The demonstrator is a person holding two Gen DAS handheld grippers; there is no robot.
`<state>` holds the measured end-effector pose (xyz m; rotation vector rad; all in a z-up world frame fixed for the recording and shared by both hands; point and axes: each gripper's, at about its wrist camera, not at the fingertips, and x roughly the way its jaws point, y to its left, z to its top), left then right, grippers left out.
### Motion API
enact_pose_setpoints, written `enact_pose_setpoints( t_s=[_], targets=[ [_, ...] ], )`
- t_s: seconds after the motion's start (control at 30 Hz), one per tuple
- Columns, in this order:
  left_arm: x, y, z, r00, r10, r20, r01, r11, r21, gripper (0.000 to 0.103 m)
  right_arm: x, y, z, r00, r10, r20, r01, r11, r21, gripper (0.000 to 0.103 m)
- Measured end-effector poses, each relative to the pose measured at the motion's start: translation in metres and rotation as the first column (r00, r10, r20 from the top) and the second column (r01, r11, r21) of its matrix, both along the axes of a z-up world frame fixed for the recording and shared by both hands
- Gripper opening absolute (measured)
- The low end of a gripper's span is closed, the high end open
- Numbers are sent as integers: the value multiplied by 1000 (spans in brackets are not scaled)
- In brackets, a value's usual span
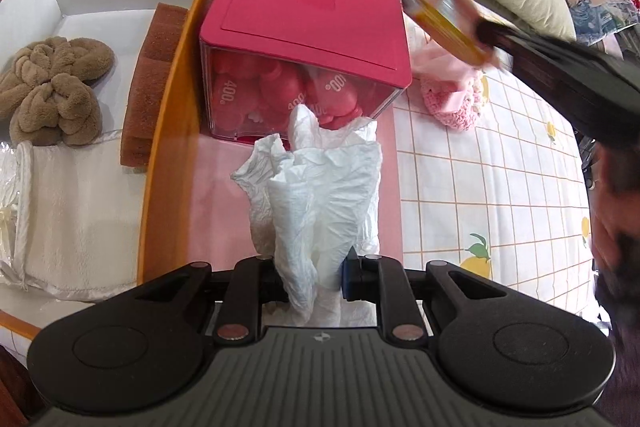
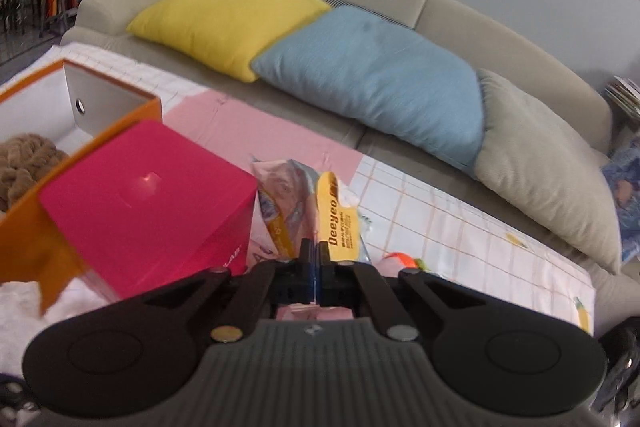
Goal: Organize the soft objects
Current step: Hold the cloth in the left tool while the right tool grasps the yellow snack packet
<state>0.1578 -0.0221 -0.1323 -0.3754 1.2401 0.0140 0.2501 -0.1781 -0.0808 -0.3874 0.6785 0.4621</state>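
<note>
Your left gripper [image 1: 310,277] clamps a white tissue [image 1: 320,187] — red box [image 1: 304,15] just ahead. Your right gripper [image 2: 315,267] pinches a yellow-labelled packet [image 2: 336,215]; only that view shows the sofa cushions [image 2: 372,79].

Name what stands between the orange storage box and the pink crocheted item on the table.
The red-lidded clear box of red bottles stands between the orange storage box and the pink crocheted item, seen in the left wrist view.

Crumpled white tissue [image 1: 320,187] upright beside red-lidded box [image 1: 308,15].
</note>
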Motion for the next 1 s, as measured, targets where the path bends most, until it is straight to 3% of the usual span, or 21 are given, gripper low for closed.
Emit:
enact_pose_setpoints(
  t_s=[0.13, 0.33, 0.43, 0.57, 0.67, 0.77, 0.8, 0.9, 1.0],
  targets=[
    [-8, 2, 0, 1000, -4, 20, 4, 1000, -2, 22, -43, -18, 13, 998, -56, -34, 58, 997, 52, 0],
    [-23, 1, 1, 999, -32, 43, 32, 999, -3, 22, -112, -37, 3, 983, -135, -124, 150, 980, 129, 0],
    [-30, 2, 2, 998, -44, 53, 44, 999, 2, 22, -133, -39, -13, 961, -171, -220, 201, 972, 125, 0],
    [-39, 0, 6, 995, -74, 70, 71, 997, 39, 22, -156, -23, -27, 953, -156, -261, 178, 982, 64, 0],
    [-45, -2, 7, 995, -77, 68, 75, 997, 34, 22, -162, -17, -40, 922, -147, -359, 180, 982, 58, 0],
    [-51, 1, 5, 994, -77, 81, 75, 997, 23, 22, -168, -14, -47, 920, -149, -364, 175, 984, 41, 1],
    [-52, 1, 5, 994, -76, 83, 74, 997, 22, 22, -170, -16, -44, 923, -152, -355, 182, 982, 54, 5],
    [-56, 8, 6, 993, -69, 95, 69, 998, 9, 22, -170, -32, -29, 931, -180, -318, 231, 964, 132, 37],
    [-56, 7, 6, 993, -66, 97, 66, 998, 1, 22, -156, -41, -29, 915, -251, -315, 303, 944, 128, 41]
  ],
)
